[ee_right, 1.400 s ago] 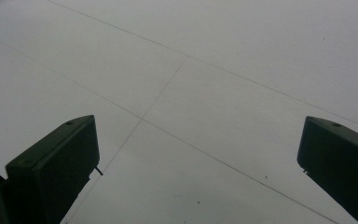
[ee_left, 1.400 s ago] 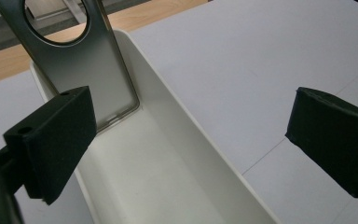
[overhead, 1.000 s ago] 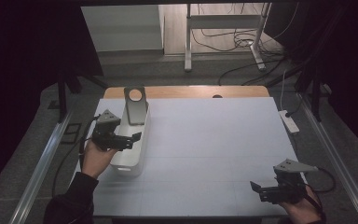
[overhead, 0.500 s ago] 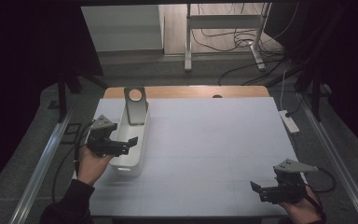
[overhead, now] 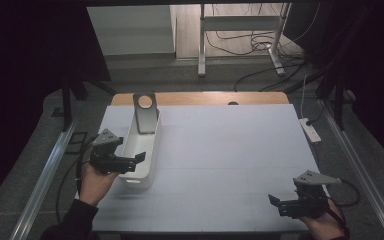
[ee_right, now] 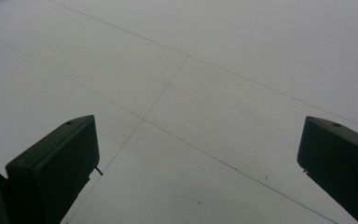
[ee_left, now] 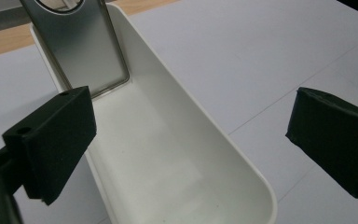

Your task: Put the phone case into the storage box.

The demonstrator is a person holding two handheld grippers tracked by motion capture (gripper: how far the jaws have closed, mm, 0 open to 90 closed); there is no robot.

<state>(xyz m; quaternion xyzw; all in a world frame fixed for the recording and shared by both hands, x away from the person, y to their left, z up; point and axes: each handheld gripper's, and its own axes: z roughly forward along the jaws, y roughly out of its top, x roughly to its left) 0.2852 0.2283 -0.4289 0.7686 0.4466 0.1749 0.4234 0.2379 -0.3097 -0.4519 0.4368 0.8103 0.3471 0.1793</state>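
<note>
The long white bin point(overhead: 142, 150) lies near the table's point(overhead: 230, 150) left edge, a grey metal stand point(overhead: 145, 112) leaning upright inside its far end. The left gripper point(overhead: 139, 158), jaws spread wide, hovers over the bin's near end, straddling its rim. Right of the bin the tabletop is bare to the right gripper point(overhead: 275, 202), also wide, at the near right corner.

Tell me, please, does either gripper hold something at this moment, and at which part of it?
Nothing is held. The left gripper is open above the white bin, its jaws apart on either side of the near end. The right gripper is open over the bare table.
</note>
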